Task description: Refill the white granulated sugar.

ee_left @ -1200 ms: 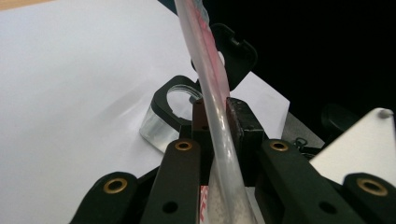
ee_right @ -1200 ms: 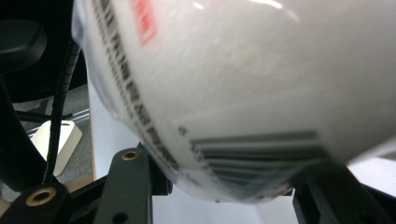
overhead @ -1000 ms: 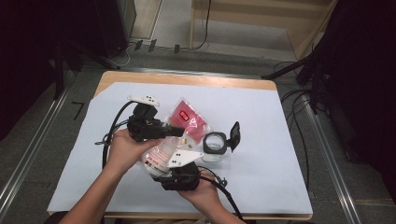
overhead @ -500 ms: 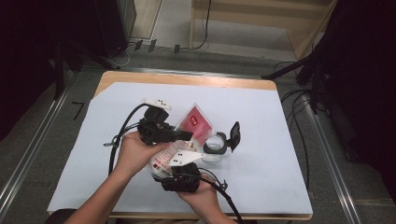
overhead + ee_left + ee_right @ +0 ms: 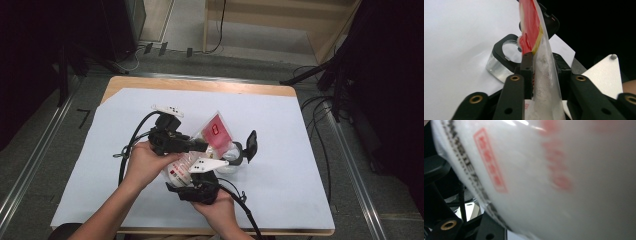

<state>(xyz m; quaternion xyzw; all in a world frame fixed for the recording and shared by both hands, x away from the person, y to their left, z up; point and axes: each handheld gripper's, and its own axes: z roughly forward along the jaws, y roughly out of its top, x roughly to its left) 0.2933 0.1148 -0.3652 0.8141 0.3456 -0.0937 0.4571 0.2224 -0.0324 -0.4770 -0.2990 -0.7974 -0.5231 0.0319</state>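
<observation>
A clear bag (image 5: 216, 131) of white granules with a red label is held up over the table. My left gripper (image 5: 201, 146) comes in from the left and is shut on the bag (image 5: 544, 75) below the red label. My right gripper (image 5: 195, 174) reaches up from the near edge with the bag's white, red-printed lower end (image 5: 554, 182) bulging between its jaws, which have just been closing on it. A clear jar (image 5: 234, 156) with a black rim stands under the bag's right side, its black flip lid (image 5: 251, 145) open. The jar (image 5: 505, 56) lies just past the left jaws.
A pale blue sheet (image 5: 310, 165) covers the wooden table (image 5: 200, 85). Black cables (image 5: 132, 145) trail from both grippers across the sheet's near left. Dark stands and floor cables (image 5: 320, 80) surround the table.
The left hand and its gripper have moved right toward the jar. The bag's red end has swung up and right, from lying flat to tilted over the jar.
</observation>
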